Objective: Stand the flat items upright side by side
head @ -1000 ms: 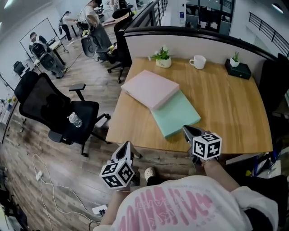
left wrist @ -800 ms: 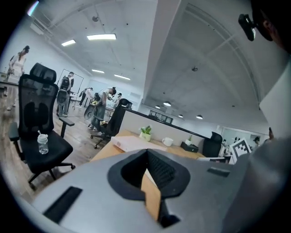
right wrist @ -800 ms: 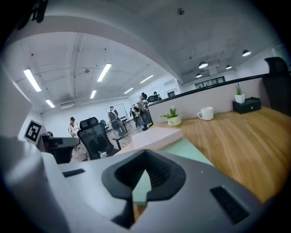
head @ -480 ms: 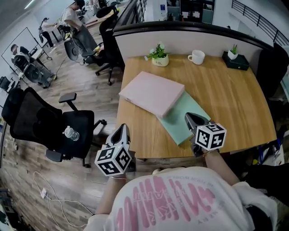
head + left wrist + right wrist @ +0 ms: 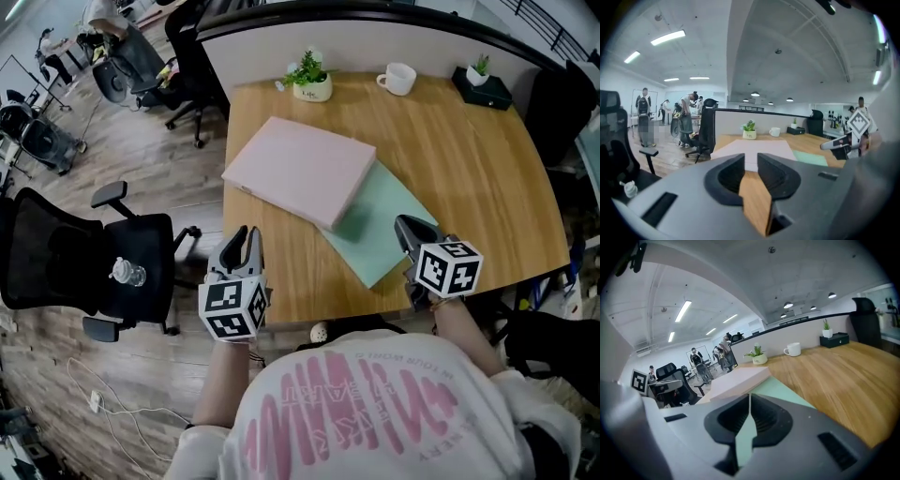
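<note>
A pink flat box (image 5: pixel 300 169) lies on the wooden table (image 5: pixel 469 159), overlapping a green flat item (image 5: pixel 382 225) beneath it; both lie flat. My left gripper (image 5: pixel 246 242) hovers off the table's near left corner, and its jaws are opening to a narrow gap (image 5: pixel 751 159) with nothing between them. My right gripper (image 5: pixel 406 228) sits over the green item's near edge, shut and empty (image 5: pixel 749 397). The right gripper view shows the pink box (image 5: pixel 740 379) resting on the green item (image 5: pixel 777 387) just ahead.
A potted plant (image 5: pixel 309 80), a white mug (image 5: pixel 398 78) and a small plant on a dark box (image 5: pixel 483 86) stand along the far partition. A black office chair (image 5: pixel 75 267) with a bottle (image 5: pixel 125 273) on its seat stands left of the table.
Both grippers have moved forward and up towards the table; the right one now reaches over the green item's edge. The left jaws have parted slightly.
</note>
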`<state>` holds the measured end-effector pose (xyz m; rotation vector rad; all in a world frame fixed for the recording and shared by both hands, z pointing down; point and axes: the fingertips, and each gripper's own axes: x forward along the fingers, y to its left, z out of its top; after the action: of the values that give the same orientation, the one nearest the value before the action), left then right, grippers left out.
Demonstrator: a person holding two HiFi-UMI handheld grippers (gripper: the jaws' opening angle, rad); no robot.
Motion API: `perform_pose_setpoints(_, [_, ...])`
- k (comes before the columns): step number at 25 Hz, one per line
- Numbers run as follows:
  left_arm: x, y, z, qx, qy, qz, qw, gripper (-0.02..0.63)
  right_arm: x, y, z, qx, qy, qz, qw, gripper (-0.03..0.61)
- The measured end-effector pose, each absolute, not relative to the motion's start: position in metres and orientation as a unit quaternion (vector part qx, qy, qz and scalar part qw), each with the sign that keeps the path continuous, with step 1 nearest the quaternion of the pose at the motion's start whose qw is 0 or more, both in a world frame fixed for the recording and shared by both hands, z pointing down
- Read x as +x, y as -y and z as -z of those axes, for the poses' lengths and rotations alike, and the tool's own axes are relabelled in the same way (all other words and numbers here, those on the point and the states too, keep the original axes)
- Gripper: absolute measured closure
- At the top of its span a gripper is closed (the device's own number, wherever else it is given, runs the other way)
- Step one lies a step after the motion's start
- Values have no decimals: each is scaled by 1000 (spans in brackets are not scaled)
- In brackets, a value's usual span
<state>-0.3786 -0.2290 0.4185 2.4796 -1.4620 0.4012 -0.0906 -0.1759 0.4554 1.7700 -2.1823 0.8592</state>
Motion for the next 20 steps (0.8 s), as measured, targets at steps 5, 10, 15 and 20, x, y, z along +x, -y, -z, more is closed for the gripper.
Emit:
perform_pose_setpoints(5, [-350, 251, -435, 869, 438, -231, 20, 394, -68, 198, -458, 602, 734, -296, 109, 566])
perform_pose_setpoints(10, [-331, 274, -466, 859, 357, -344, -129, 305, -52, 217, -456, 603, 733, -292, 118, 566])
perform_pose_setpoints(15, [-316, 288, -494, 821, 287, -420, -260, 229, -36, 227, -459, 610, 725, -296, 119, 566])
perform_pose_setpoints(20, [-308, 294, -522, 798, 244, -461, -303, 229, -25, 229, -461, 617, 718, -295, 126, 566])
